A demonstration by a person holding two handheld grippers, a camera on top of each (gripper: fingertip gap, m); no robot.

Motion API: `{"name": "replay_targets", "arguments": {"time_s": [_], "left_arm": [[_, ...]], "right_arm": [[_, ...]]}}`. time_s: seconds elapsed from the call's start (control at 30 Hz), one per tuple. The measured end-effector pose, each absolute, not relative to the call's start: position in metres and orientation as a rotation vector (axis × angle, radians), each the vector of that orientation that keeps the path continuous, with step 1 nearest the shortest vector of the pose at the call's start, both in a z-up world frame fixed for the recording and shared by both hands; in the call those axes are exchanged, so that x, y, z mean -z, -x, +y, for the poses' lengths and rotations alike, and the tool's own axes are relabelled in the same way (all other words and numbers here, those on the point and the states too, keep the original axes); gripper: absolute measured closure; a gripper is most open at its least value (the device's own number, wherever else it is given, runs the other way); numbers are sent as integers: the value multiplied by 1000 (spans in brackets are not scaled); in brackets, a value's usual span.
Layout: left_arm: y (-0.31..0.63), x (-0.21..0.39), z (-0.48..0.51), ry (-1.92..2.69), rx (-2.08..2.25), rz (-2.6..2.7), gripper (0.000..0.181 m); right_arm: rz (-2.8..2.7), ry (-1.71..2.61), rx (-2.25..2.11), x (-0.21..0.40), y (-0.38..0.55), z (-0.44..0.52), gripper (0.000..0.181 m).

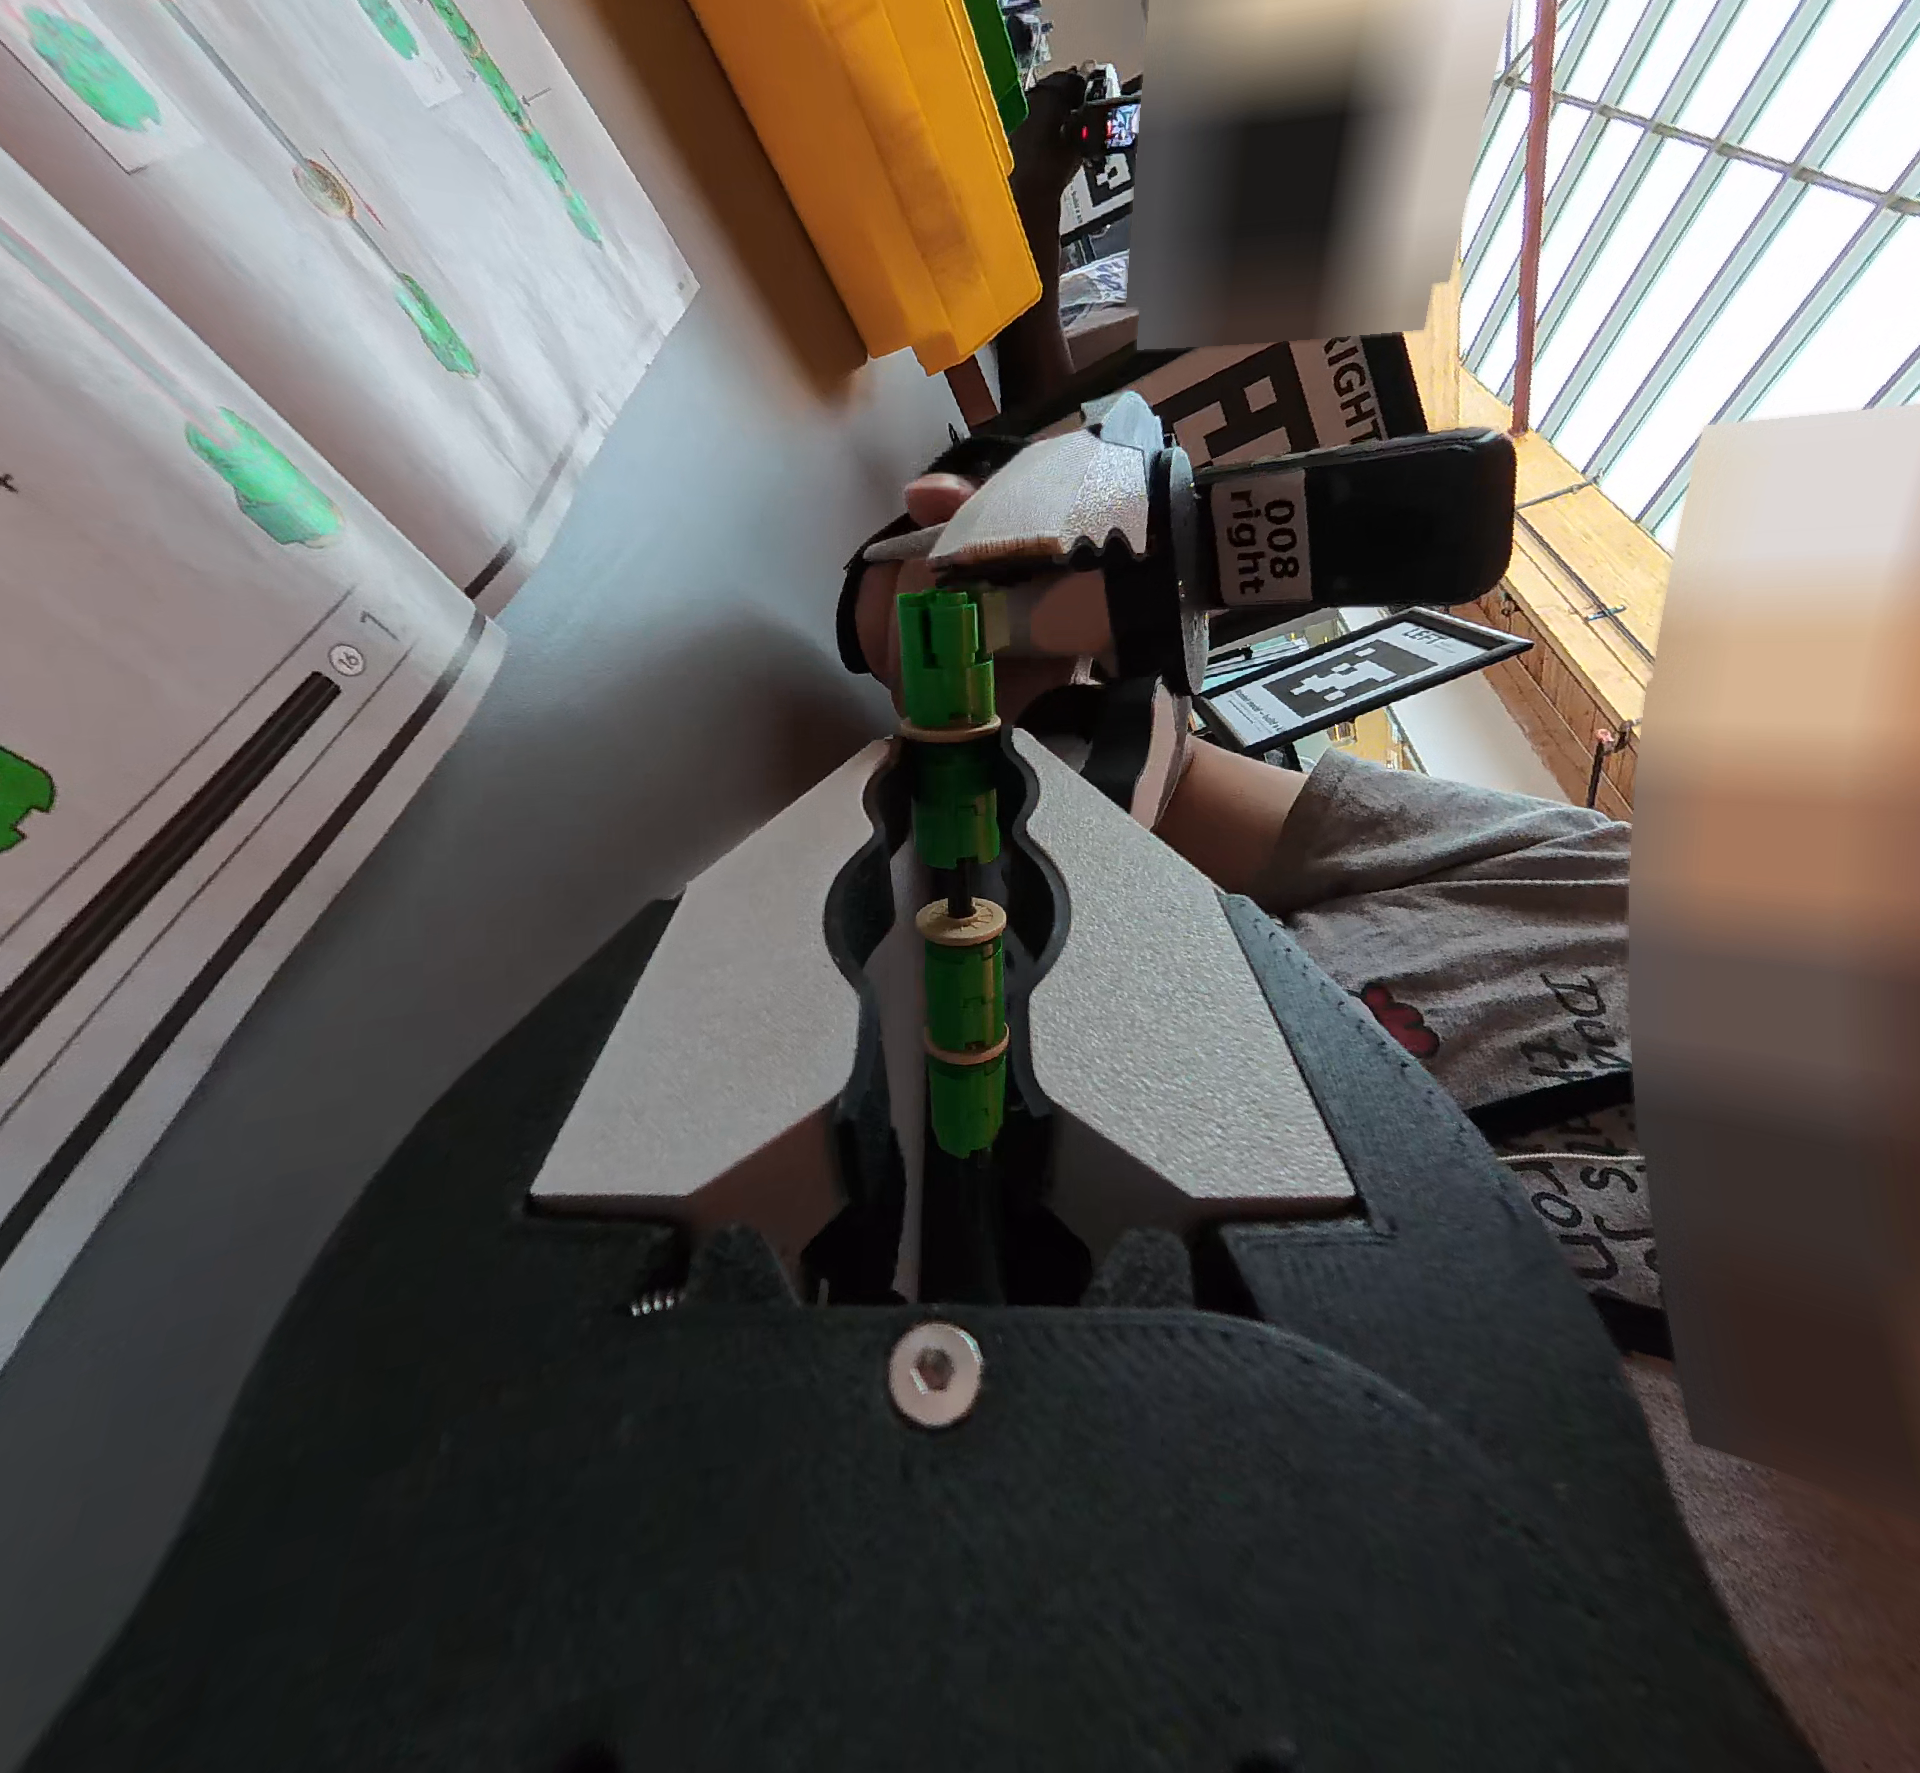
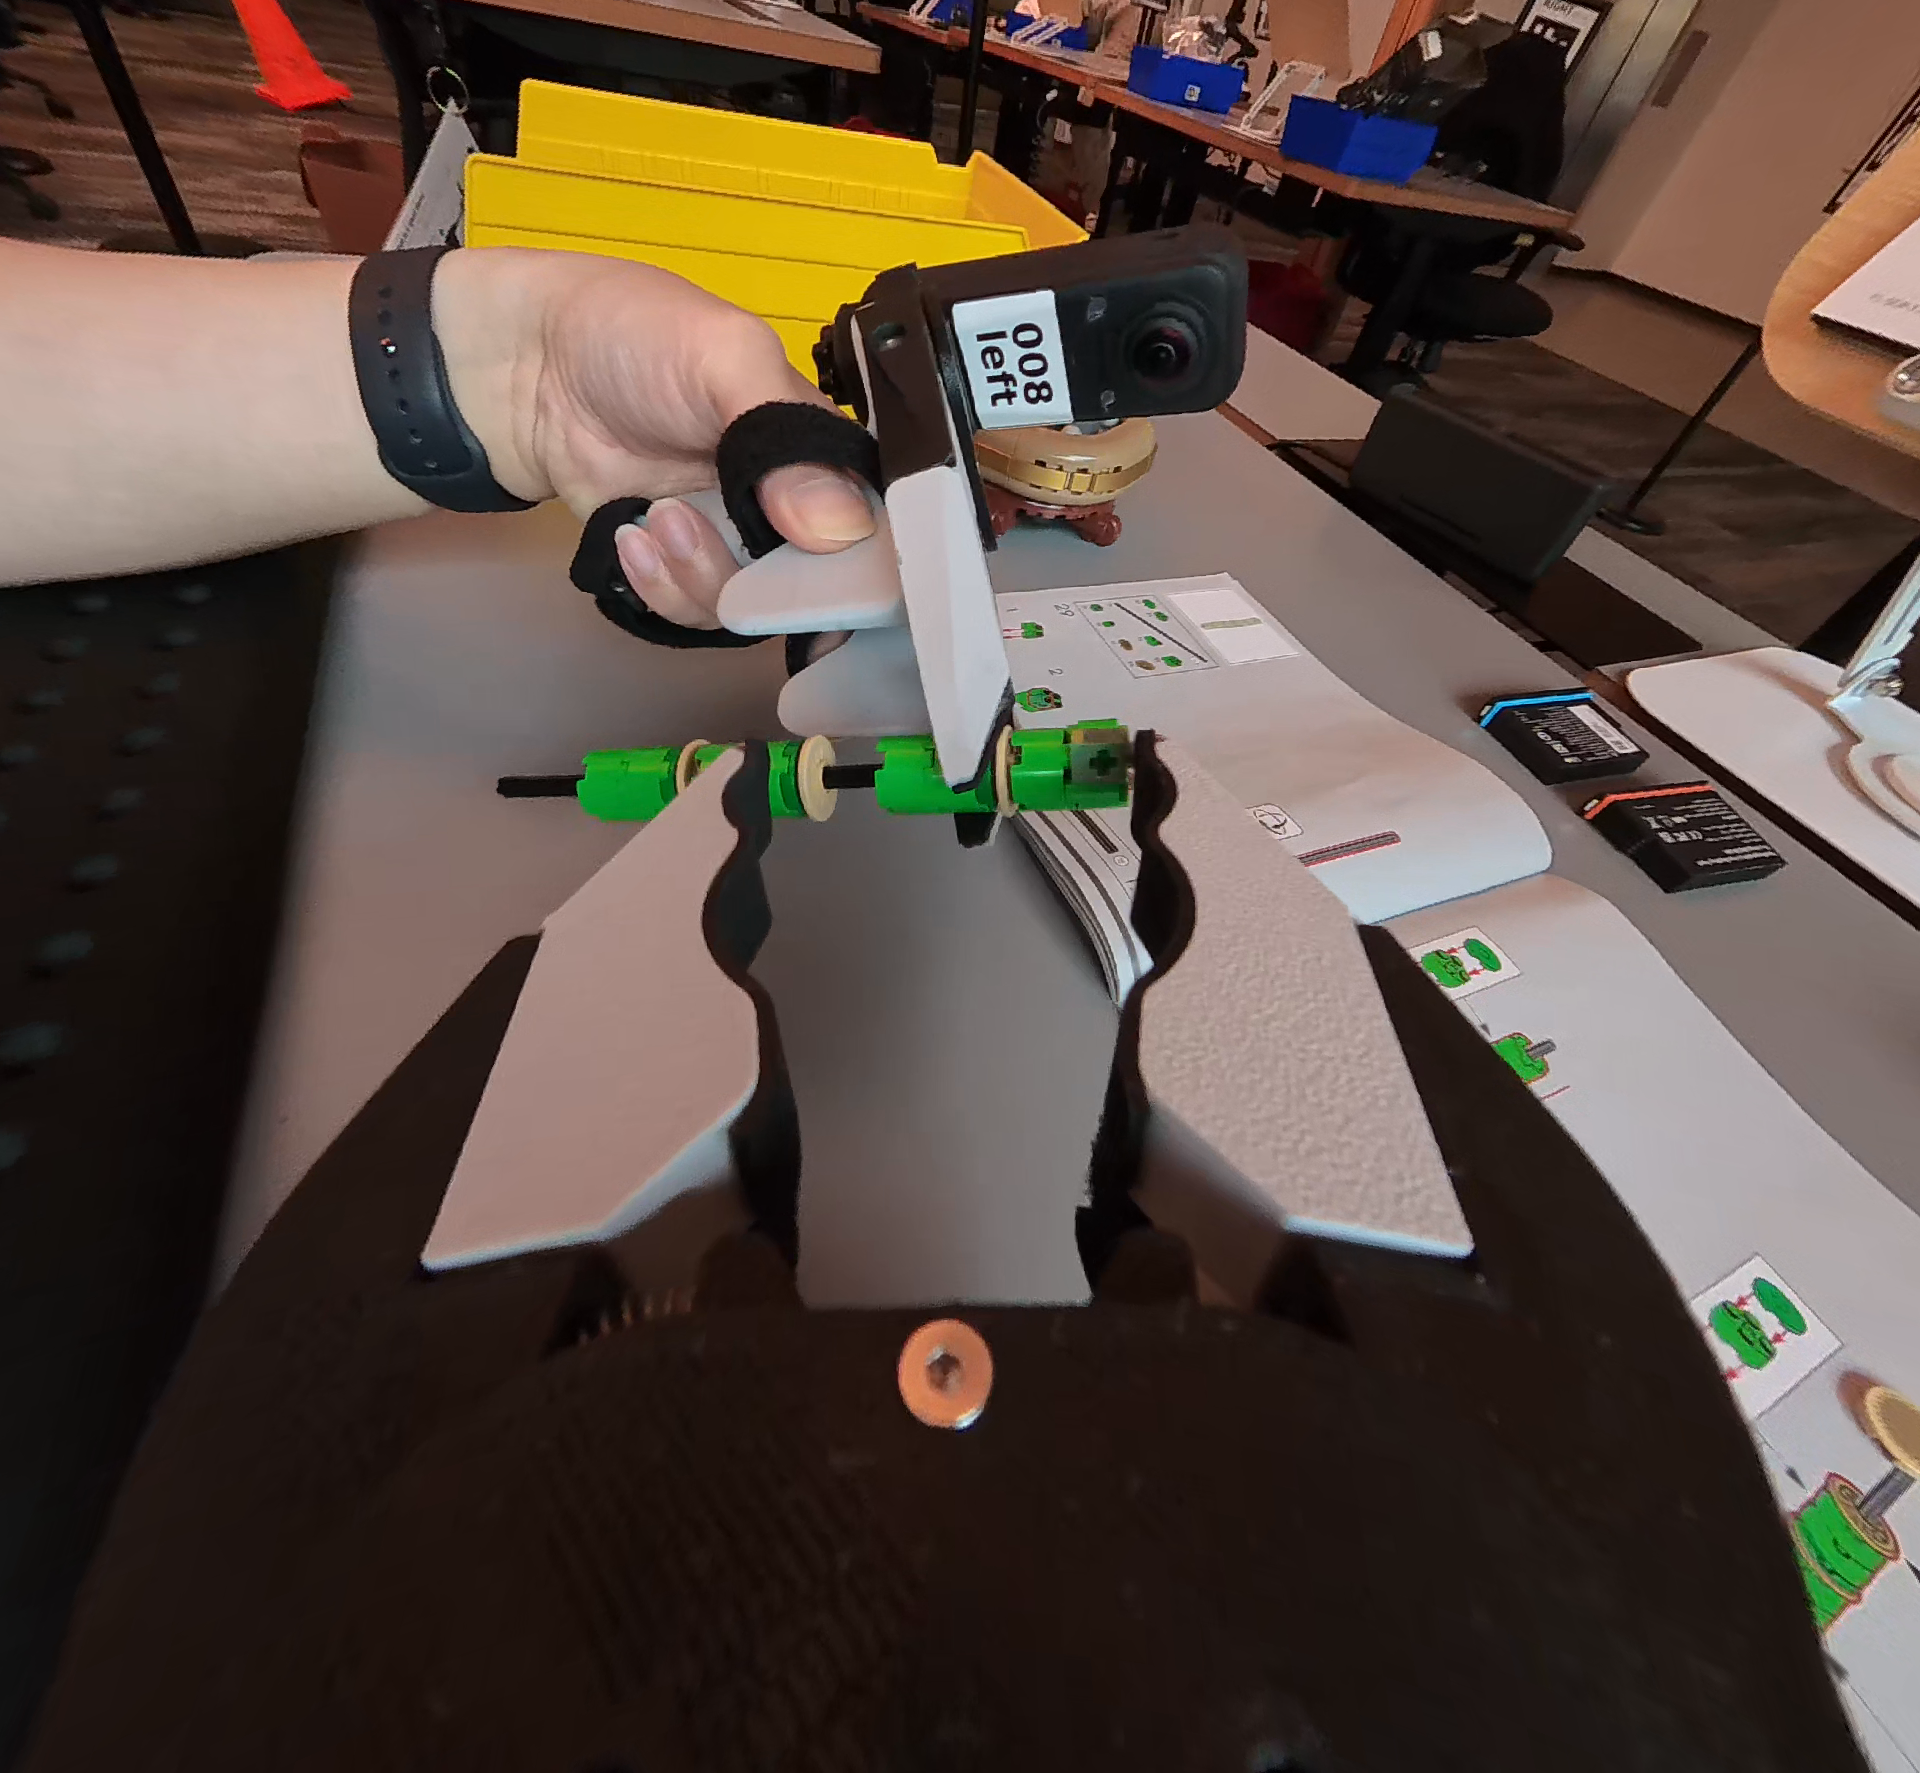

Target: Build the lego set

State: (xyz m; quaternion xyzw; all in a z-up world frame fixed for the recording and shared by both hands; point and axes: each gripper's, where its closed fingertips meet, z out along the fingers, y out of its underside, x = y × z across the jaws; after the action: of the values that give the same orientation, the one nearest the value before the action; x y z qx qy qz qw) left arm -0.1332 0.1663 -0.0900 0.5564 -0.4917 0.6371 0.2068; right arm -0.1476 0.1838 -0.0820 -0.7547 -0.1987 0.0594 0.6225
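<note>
The lego piece is a black axle strung with green cylinders and tan discs (image 2: pixel 1060 769). My left gripper (image 2: pixel 977 778) comes down from above and is shut on it near its right end, holding it level above the grey table (image 2: pixel 520 684). In the left wrist view the axle (image 1: pixel 961 985) runs straight out between my shut left gripper (image 1: pixel 954 778). My right gripper (image 2: pixel 945 765) is open, its fingertips level with the axle; the right fingertip sits just off the axle's capped end. It also shows in the left wrist view (image 1: pixel 961 580) at the axle's far tip.
An open instruction booklet (image 2: pixel 1351 788) lies on the table to the right and shows in the left wrist view (image 1: pixel 260 269). A yellow bin (image 2: pixel 727 196) stands behind. Two black batteries (image 2: pixel 1564 736) and a white tray (image 2: pixel 1745 736) lie far right. A tan-and-brown model (image 2: pixel 1070 476) sits behind the left gripper.
</note>
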Motion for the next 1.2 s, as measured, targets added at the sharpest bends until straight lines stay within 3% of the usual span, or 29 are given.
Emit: {"name": "replay_targets", "arguments": {"time_s": [0.43,1.2], "left_arm": [[133,96,171,-1576,-1756,-1360,168],[134,109,173,-1613,-1689,-1352,169]], "right_arm": [[-553,1776,24,95,151,187,103],[-544,1812,13,109,153,189,103]]}}
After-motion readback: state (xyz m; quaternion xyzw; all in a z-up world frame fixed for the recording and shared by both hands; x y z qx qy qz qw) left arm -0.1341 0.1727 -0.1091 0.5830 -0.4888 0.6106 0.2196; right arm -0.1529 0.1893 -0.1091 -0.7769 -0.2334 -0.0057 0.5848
